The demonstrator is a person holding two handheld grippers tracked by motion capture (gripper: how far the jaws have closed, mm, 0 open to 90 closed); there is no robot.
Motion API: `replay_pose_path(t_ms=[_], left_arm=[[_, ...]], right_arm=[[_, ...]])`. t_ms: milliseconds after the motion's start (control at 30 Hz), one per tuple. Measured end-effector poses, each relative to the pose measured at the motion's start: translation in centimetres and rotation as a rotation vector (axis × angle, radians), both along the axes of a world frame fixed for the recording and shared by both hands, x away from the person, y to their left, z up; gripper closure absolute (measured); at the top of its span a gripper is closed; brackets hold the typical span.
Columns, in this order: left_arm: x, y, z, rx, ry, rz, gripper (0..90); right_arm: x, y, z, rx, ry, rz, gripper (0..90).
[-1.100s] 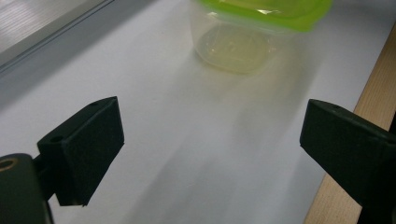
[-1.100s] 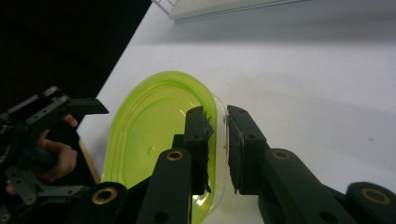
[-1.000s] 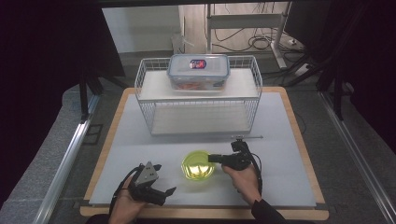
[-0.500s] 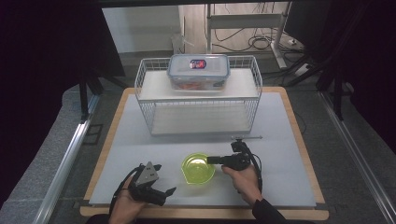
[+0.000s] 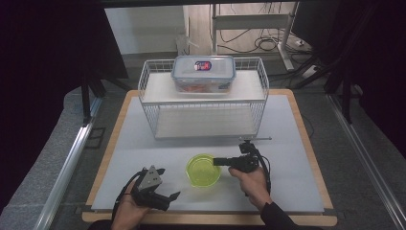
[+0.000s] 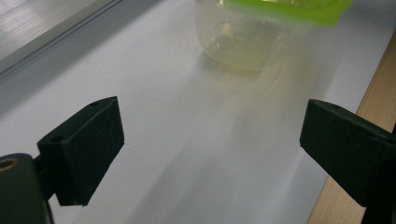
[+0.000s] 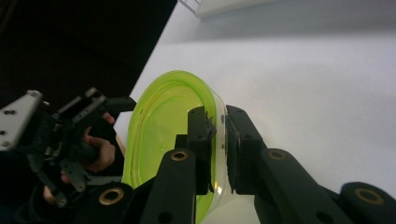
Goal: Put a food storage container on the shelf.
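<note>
A clear round container with a lime-green rim (image 5: 203, 170) stands on the white mat near the front middle. My right gripper (image 5: 216, 161) reaches in from the right, and its jaws have just been closing. In the right gripper view my right gripper (image 7: 217, 122) is shut on the container (image 7: 163, 126), with the clear wall and green rim pinched between the pads. My left gripper (image 5: 167, 183) rests at the front left, open with nothing between its jaws. In the left gripper view my left gripper (image 6: 210, 135) points at the container (image 6: 261, 32) from a short way off.
A white wire rack (image 5: 203, 108) stands at the back of the mat, with a clear lidded food box (image 5: 203, 73) on its top shelf. A wooden border (image 5: 306, 143) frames the white mat (image 5: 143, 143). Dark floor and metal rails lie on both sides.
The right gripper's jaws have come together on the container's edge. The container has barely shifted. Both hands stay where they were.
</note>
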State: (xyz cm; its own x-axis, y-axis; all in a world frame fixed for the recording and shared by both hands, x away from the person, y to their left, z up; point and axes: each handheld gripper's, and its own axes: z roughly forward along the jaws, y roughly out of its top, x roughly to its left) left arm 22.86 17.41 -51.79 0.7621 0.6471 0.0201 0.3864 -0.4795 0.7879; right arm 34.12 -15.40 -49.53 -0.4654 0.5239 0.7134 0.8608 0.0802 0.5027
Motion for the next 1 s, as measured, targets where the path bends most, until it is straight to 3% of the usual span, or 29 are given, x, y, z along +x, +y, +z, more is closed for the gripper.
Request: replay_pose_path(t_ms=[400, 1000], left_arm=[[0.1, 0.2, 0.0, -0.015, -0.007, -0.005, 3.4], [0.3, 0.2, -0.2, 0.001, -0.001, -0.003, 3.2]], right_arm=[[0.9, -1.5, 3.0, 0.072, -0.025, -0.026, 81.4], [2.4, -3.3, 9.0, 0.125, -0.072, -0.062, 81.3]])
